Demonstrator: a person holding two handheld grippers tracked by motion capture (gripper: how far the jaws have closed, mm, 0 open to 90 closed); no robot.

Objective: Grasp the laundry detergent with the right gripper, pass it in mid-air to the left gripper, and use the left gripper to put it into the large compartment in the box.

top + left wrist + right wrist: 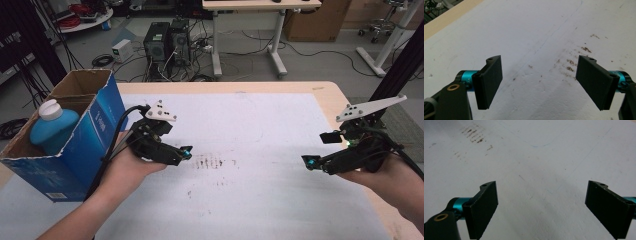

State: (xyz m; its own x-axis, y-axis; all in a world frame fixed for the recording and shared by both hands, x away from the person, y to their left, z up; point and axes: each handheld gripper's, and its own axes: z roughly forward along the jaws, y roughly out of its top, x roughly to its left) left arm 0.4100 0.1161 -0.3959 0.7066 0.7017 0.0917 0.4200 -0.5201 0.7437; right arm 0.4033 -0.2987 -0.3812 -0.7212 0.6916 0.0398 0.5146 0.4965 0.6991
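Note:
My left gripper hovers over the white sheet just right of a blue cardboard box. Its jaws stand wide apart in the left gripper view, with only the stained sheet between them. My right gripper is held over the sheet's right side, pointing left toward the middle. In the right gripper view its jaws are spread wide over bare white sheet, holding nothing. A blue bottle with a white cap stands inside the box.
Brown smudges mark the sheet between the two grippers. The wooden table edge runs along the far and right sides. Beyond the table are computer towers, cables and a desk on the floor.

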